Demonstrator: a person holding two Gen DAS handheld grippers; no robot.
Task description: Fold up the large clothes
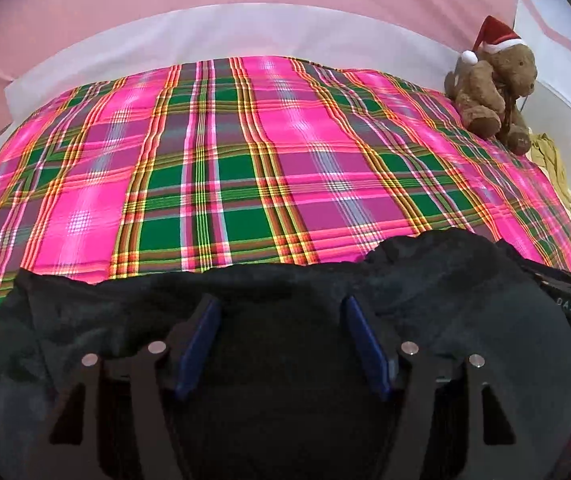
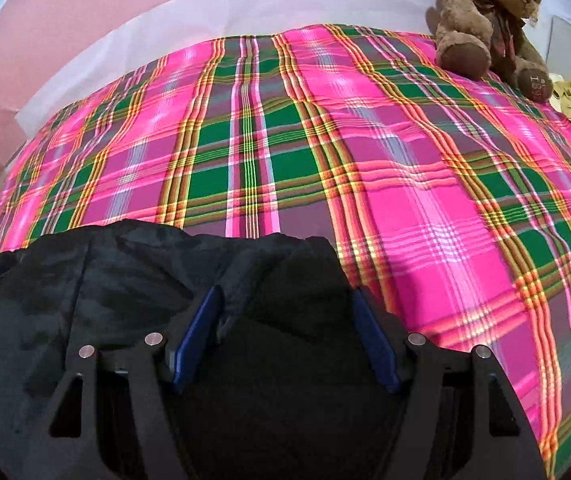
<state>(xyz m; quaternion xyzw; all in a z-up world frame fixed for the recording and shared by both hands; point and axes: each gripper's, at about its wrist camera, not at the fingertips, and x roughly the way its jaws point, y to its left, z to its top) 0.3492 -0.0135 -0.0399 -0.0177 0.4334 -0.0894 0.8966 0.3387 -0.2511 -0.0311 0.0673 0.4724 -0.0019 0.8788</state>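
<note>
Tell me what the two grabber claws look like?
Both look alike. The left gripper and right gripper each have black angular frames, two blue finger pads, and round silver bolts at the joints. No cables, markings or sleeves show.

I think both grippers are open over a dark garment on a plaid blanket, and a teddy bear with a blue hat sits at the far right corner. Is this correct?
Nearly. The teddy bear wears a red hat with white trim, not blue; the left wrist view shows it. The rest holds: left gripper and right gripper are open over the dark garment on the plaid blanket.
</note>
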